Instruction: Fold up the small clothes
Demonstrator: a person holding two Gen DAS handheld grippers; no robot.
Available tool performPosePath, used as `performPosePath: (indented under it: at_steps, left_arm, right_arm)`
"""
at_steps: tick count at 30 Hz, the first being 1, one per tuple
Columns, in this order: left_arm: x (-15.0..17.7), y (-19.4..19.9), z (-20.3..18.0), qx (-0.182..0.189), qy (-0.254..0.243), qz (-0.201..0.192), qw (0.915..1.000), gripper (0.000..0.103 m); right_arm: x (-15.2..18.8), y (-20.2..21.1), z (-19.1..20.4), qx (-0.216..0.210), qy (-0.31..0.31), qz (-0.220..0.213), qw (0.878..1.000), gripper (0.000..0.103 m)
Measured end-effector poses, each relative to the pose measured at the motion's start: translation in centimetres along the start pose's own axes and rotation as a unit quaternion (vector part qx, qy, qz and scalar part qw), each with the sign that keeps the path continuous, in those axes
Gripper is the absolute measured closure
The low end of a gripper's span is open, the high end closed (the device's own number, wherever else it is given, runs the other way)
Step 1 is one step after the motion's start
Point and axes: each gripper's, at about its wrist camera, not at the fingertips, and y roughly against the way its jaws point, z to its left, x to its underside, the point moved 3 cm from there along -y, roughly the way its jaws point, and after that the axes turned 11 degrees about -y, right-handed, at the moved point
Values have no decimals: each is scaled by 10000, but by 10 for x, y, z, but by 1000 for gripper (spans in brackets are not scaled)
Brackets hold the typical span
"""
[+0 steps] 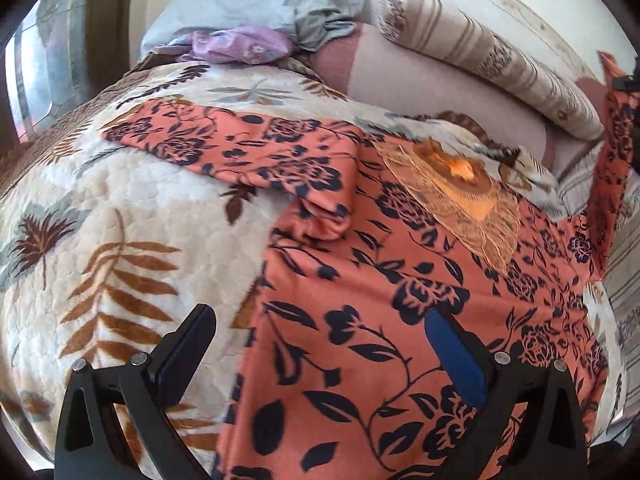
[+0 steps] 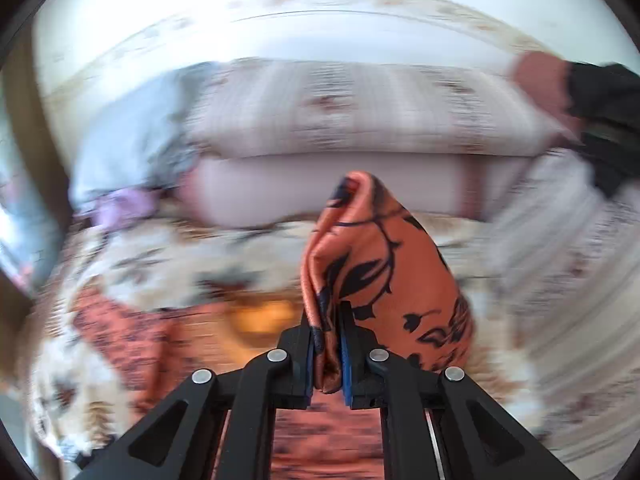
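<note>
My right gripper [image 2: 327,344] pinches the orange floral garment [image 1: 360,280]; my left gripper [image 1: 320,344] hangs wide above it.

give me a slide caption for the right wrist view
Right gripper pinches a fold of the orange floral garment above the bed.

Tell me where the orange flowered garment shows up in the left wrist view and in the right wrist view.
Left wrist: the orange flowered garment lies spread across centre and right on the leaf-print blanket.
Right wrist: a bunched fold of it stands at centre, pinched in the right gripper.
Shared landmark: the striped pillow behind.
</note>
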Motion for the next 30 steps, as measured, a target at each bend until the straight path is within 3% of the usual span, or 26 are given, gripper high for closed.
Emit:
performPosePath:
  at_steps: [4, 6, 7, 8, 10, 11, 13, 16, 18, 19, 20, 22, 23, 25, 26, 30]
  left_arm:
    - [-2, -2, 12, 58, 282, 41, 9996, 0]
    - [-2, -6, 15, 72, 324, 79, 9994, 0]
    - [-2, -7, 15, 58, 314, 106, 9994, 0]
    - [-1, -9, 15, 32, 294, 140, 9995, 0]
    - [1, -10, 16, -9, 277, 159, 9995, 0]
    - [2, -11, 16, -27, 291, 157, 9994, 0]
    - [2, -14, 16, -68, 311, 178, 9993, 0]
    - [3, -21, 11, -94, 248, 269, 9993, 0]
    - [2, -19, 6, -153, 135, 213, 9996, 0]
    - [2, -17, 4, -162, 96, 163, 9997, 0]
    - [1, -14, 2, -161, 55, 98, 9998, 0]
    - [-4, -9, -2, -71, 62, 74, 9999, 0]
    - [-9, -7, -3, 32, 91, 64, 9999, 0]
    - [-22, 0, -9, 182, 128, -11, 9998, 0]
    - [-30, 4, -13, 252, 110, -99, 9996, 0]
    - [-69, -8, -41, 554, -157, -241, 9981, 0]
  right_arm:
    - [57, -44, 58, -1083, -93, 441, 9931, 89]
    - [97, -85, 72, -1312, -198, 760, 9882, 64]
    - [123, -115, 73, -1288, -215, 1174, 9845, 29]
    - [145, -139, 67, -1219, -365, 1493, 9806, 27]
    - [182, -167, 51, -956, -495, 1980, 9743, 29]
    - [196, -169, 39, -849, -542, 1987, 9749, 29]
    - [206, -158, 14, -829, -578, 1746, 9794, 29]
    - [188, -129, -26, -939, -853, 1201, 9846, 28]
    - [170, -113, -75, -1132, -1455, 809, 9795, 27]
    - [165, -114, -91, -1238, -1665, 847, 9746, 21]
    - [165, -122, -114, -1412, -1981, 975, 9650, 20]
    - [173, -141, -168, -1236, -2667, 1144, 9489, 20]
    - [190, -153, -209, -1123, -3396, 1322, 9244, 30]
    - [204, -147, -247, -1772, -4213, 1210, 8812, 48]
    - [203, -140, -254, -1824, -4214, 1170, 8806, 48]
    - [187, -109, -258, -1958, -3508, 977, 9105, 47]
